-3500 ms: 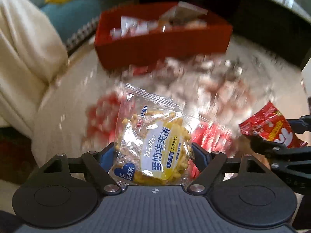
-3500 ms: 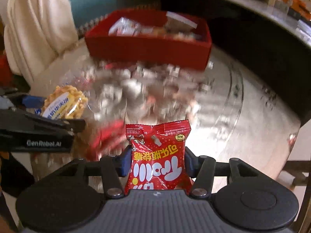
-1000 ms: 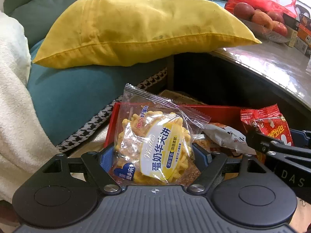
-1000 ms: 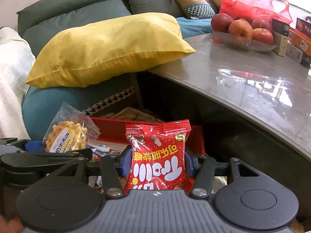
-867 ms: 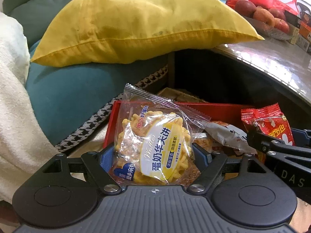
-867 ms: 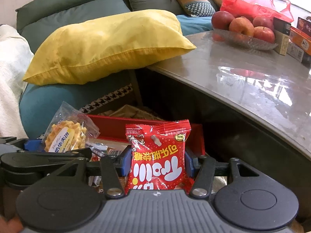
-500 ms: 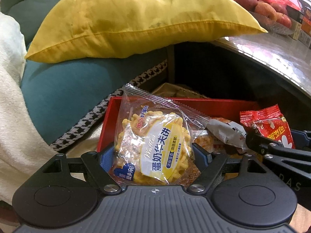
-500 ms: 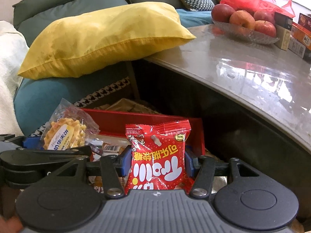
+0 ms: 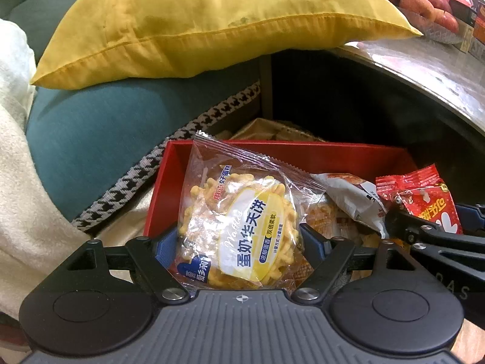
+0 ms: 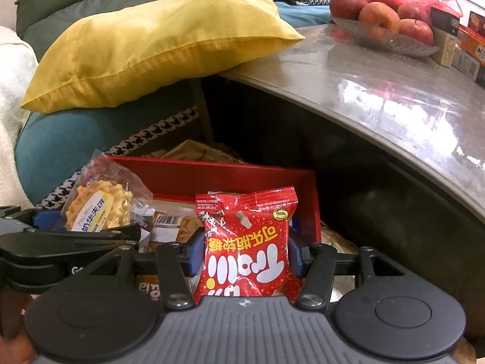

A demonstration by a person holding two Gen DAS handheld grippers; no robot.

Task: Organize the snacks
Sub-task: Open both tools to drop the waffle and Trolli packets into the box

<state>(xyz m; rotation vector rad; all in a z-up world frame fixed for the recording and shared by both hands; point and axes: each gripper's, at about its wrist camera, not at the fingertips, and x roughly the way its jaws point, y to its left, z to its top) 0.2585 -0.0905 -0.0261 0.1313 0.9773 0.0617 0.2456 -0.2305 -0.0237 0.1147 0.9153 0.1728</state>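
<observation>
My left gripper (image 9: 239, 242) is shut on a clear-wrapped yellow waffle packet (image 9: 242, 227) and holds it over the near left part of a red box (image 9: 303, 151). My right gripper (image 10: 245, 250) is shut on a red candy packet (image 10: 247, 242) and holds it over the right part of the same red box (image 10: 212, 173). The box holds several wrapped snacks (image 9: 348, 194). The waffle packet also shows in the right wrist view (image 10: 100, 206), and the red packet in the left wrist view (image 9: 421, 200).
A yellow pillow (image 9: 197, 21) lies on a teal cushion (image 9: 91, 139) behind the box. A white blanket (image 9: 18, 197) is at the left. A glossy grey table (image 10: 394, 91) overhangs at the right, with a glass dish of apples (image 10: 385, 18) and boxes.
Both grippers carried their packets from the low table up to the red box. In the last second both views tipped down a little and came closer to the box.
</observation>
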